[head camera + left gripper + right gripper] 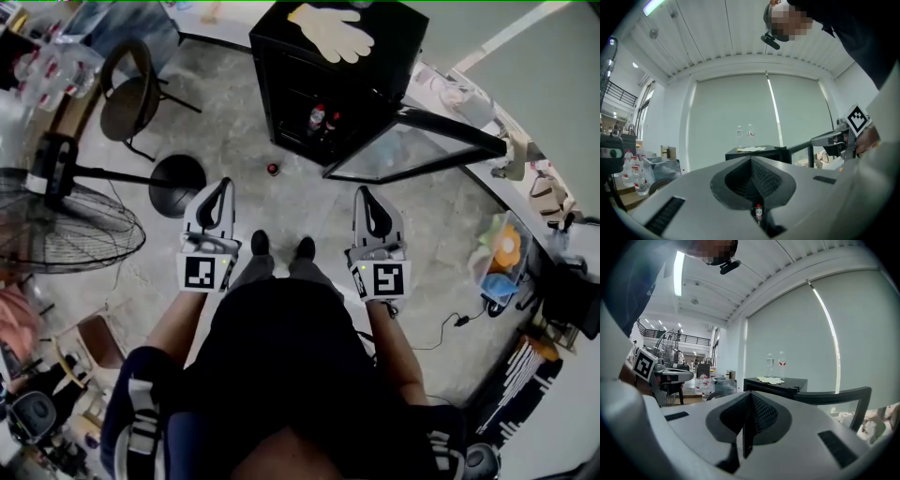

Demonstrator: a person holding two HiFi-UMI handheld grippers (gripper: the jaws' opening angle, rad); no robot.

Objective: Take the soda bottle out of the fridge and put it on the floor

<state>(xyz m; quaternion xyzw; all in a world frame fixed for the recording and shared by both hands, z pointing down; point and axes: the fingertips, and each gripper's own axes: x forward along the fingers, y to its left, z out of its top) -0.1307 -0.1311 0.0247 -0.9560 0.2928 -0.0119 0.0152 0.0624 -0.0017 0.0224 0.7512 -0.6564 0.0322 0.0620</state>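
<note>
Presently the left gripper (224, 186) and right gripper (365, 194) have fingers closed, empty.

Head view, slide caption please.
Both shut, left gripper and right gripper face the open fridge; a red-capped bottle stands on the floor.

No words or numbers to read here, just a black-and-white square marker (200, 273) on the left gripper (223, 185), another (388, 278) on the right gripper (366, 193), and red bottle labels (782, 363) too small to make out
</note>
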